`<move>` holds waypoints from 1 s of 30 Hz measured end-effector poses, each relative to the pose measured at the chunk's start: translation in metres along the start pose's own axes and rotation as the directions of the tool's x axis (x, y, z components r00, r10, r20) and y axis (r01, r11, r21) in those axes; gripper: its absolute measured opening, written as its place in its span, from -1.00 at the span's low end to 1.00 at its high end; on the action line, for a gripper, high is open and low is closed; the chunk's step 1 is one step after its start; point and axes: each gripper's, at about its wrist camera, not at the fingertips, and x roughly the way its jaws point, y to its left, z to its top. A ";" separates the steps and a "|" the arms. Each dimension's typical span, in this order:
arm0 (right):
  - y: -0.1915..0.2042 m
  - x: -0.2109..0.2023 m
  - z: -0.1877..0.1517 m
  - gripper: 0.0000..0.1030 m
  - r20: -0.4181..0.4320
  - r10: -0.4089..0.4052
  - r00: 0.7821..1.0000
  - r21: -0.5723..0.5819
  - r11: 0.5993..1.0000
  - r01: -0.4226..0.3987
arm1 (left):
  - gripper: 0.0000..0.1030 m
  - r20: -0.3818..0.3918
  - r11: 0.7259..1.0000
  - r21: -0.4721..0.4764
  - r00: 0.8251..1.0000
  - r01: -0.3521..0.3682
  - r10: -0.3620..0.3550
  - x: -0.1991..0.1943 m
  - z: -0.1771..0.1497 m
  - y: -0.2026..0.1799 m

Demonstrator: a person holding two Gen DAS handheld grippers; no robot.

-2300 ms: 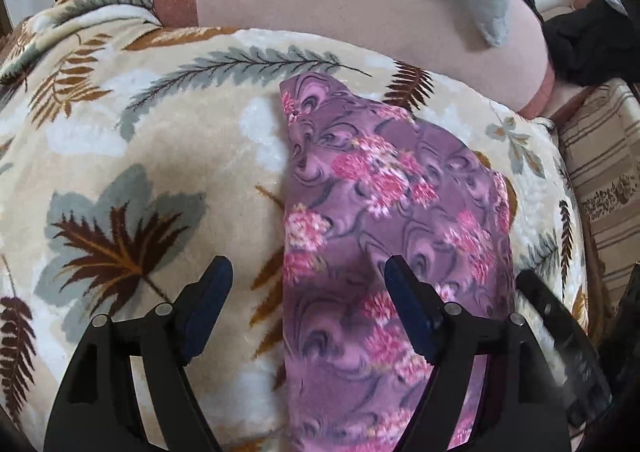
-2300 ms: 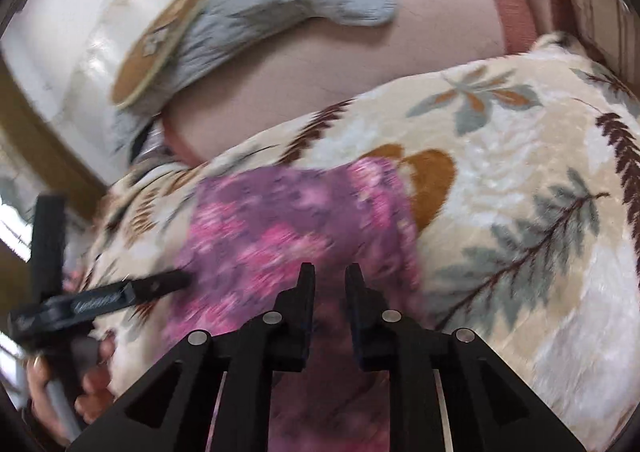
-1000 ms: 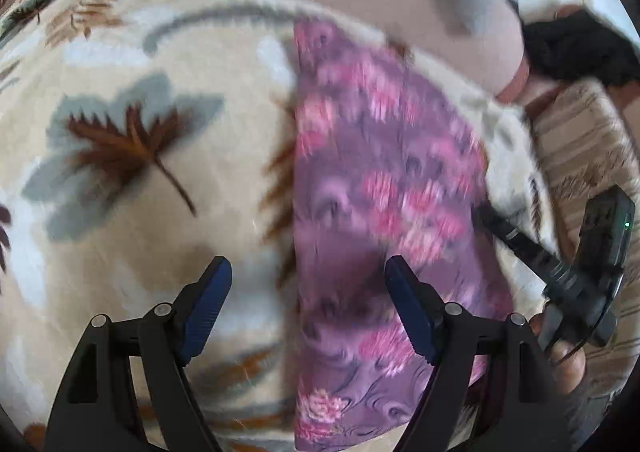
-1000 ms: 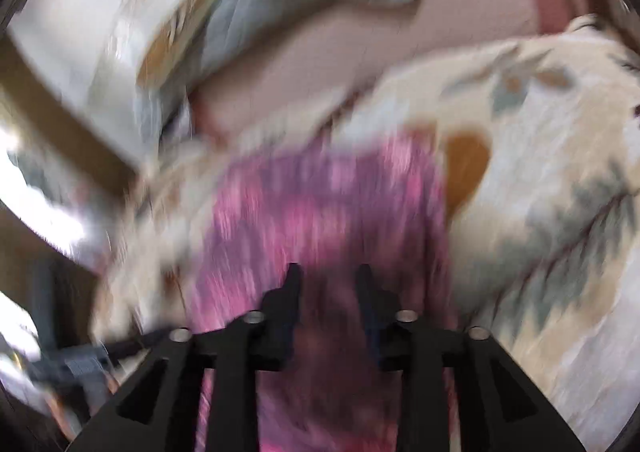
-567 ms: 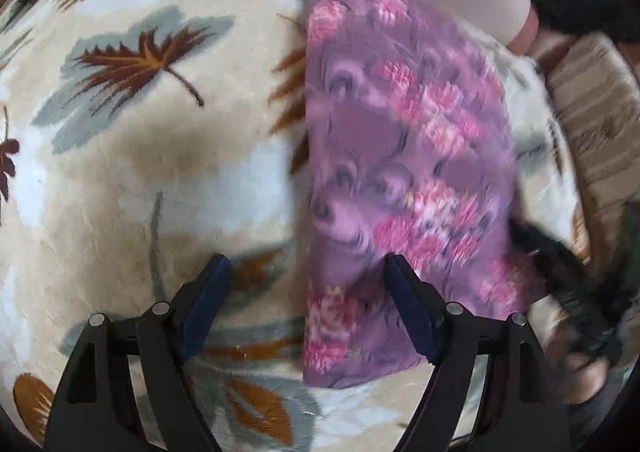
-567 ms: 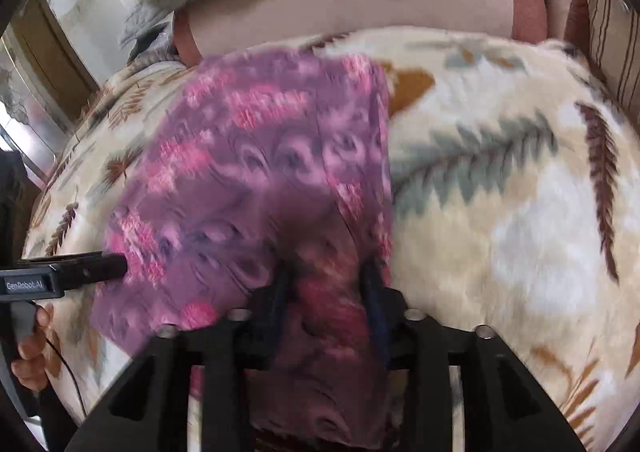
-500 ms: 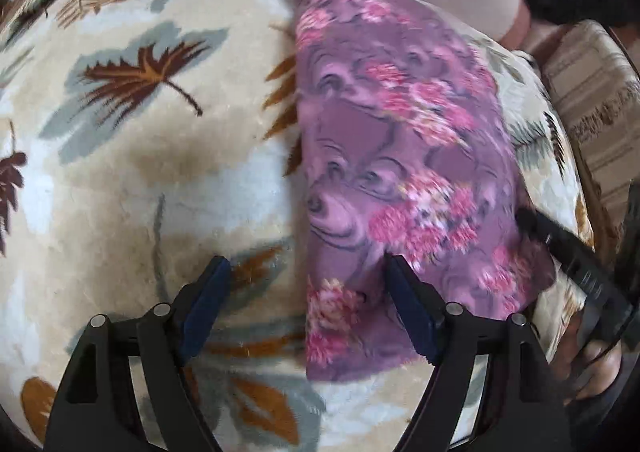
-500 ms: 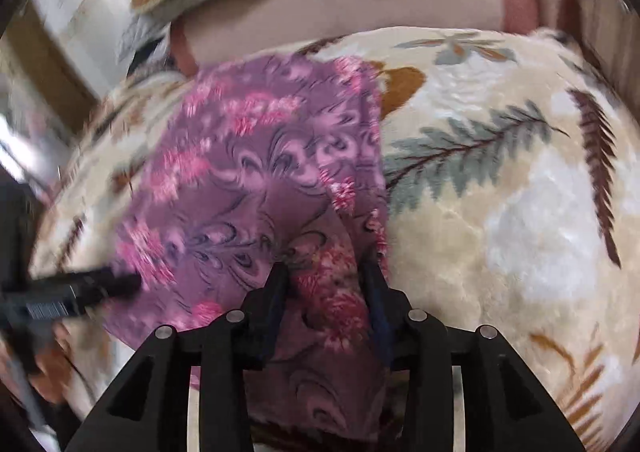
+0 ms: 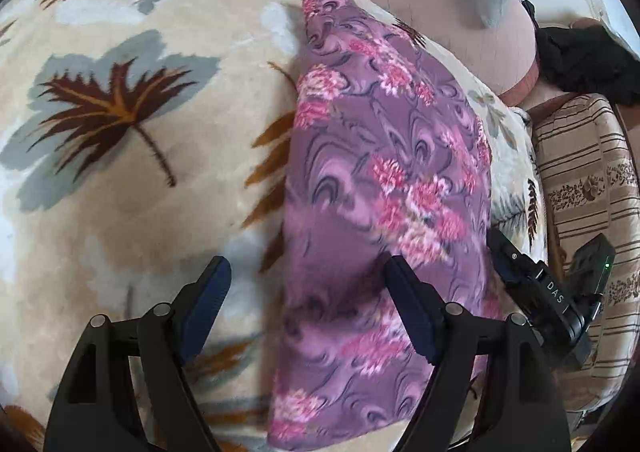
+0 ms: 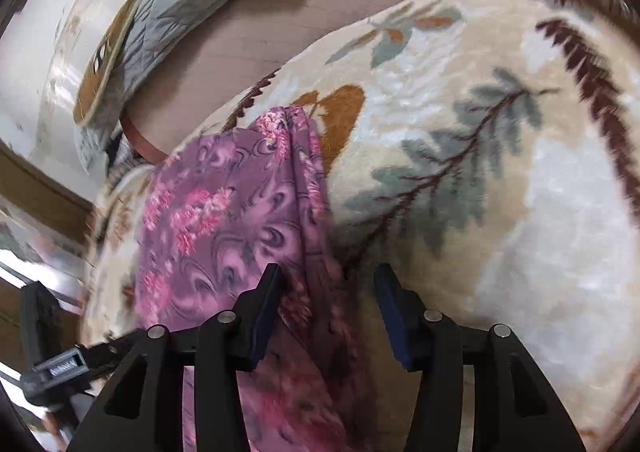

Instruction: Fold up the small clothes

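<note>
Left gripper [image 9: 304, 292]: jaws wide, holding nothing. Right gripper [image 10: 328, 292]: jaws apart, holding nothing. Purple floral garment [image 9: 384, 180]: a long narrow strip on the leaf-print blanket [image 9: 120, 172], running toward 12 o'clock; lengthwise fold judged done, crosswise fold remaining. Right view alone shows a bunched far corner [image 10: 288, 120].

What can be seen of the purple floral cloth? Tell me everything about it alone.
The purple floral cloth is thin, soft-looking fabric printed with pink flower clusters and dark swirls. It lies on the leaf-patterned blanket as a long strip, narrowing to a bunched tip at the far end. Its right edge is ridged up in the right wrist view. Both pairs of jaws are spread open at its near end; neither visibly clamps it.
</note>
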 end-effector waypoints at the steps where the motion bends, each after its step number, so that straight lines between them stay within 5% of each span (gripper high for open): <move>1: 0.000 0.003 0.002 0.04 -0.003 0.044 0.999 0.014 0.999 -0.044 | 0.55 0.002 1.000 0.008 1.000 -0.002 0.002 0.003 0.003 -0.002; 4: 0.003 0.013 0.007 0.05 -0.058 0.138 0.989 0.025 0.990 -0.137 | 0.55 0.005 0.999 0.031 1.000 -0.009 0.009 0.006 0.007 -0.004; 15: 0.028 0.025 0.006 0.14 -0.082 0.052 0.995 -0.110 0.992 -0.061 | 0.54 0.006 0.999 0.041 1.000 0.015 -0.015 0.011 0.011 -0.013; 18: 0.044 0.027 0.004 0.00 -0.051 -0.031 0.998 -0.175 0.984 0.021 | 0.17 -0.015 0.997 0.059 0.999 0.048 -0.048 0.017 0.014 -0.025; 22: 0.069 0.021 -0.004 -0.58 0.027 -0.108 0.994 -0.311 0.944 0.111 | -0.43 0.006 0.996 0.081 0.999 0.035 -0.036 0.012 0.017 -0.029; 30: 0.082 -0.009 -0.009 -0.71 0.114 -0.096 0.989 -0.297 0.946 0.127 | -0.55 0.103 0.984 0.177 0.995 -0.015 -0.003 -0.016 0.007 -0.048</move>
